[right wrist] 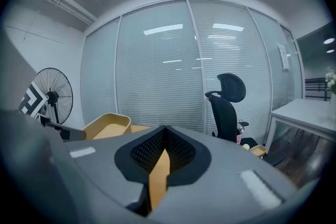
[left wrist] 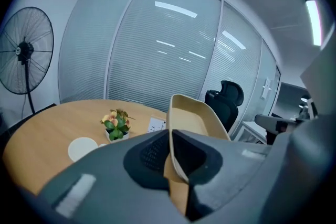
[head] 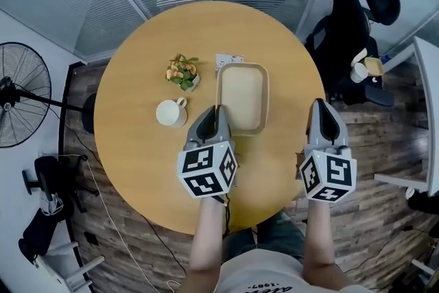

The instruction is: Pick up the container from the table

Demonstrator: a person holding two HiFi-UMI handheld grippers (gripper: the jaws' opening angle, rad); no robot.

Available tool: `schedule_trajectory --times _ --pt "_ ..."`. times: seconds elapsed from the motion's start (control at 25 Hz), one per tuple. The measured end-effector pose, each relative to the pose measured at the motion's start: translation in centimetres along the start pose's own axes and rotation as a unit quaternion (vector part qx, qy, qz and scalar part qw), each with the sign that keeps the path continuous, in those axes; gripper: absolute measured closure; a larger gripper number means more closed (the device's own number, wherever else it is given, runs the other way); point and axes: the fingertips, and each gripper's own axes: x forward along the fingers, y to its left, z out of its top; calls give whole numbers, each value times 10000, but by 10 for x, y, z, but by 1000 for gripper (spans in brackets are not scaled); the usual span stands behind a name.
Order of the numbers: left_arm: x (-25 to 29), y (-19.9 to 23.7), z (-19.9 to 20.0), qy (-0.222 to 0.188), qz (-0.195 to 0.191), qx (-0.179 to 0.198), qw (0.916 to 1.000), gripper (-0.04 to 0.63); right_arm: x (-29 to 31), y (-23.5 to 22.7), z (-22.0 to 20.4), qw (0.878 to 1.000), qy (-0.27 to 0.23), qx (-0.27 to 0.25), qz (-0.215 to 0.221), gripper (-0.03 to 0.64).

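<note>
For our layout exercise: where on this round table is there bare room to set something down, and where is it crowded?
Bare: the table left of the cup, and the strip between container and right tool. Crowded: the middle, where plant, cup and container are close.

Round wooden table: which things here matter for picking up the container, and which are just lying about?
Job: beige rectangular plastic container; left gripper, shut on its near rim.
Lying about: white mug; small potted plant; white card; right gripper, shut and empty; black standing fan; black office chair.
</note>
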Motion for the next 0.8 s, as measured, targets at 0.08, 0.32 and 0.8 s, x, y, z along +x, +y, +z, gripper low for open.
schedule_trajectory --times 0.08,0.32,0.8 --pt "-10 8 10 -116 22 -32 9999 577 -3 9 10 9999 -97 -29 33 594" --pt "-46 25 45 -538 105 -30 9985 577 -13 34 41 9991 -394 -93 135 594" --pt "-104 35 98 -1261 221 58 9918 577 -39 61 88 9951 -913 -218 318 594"
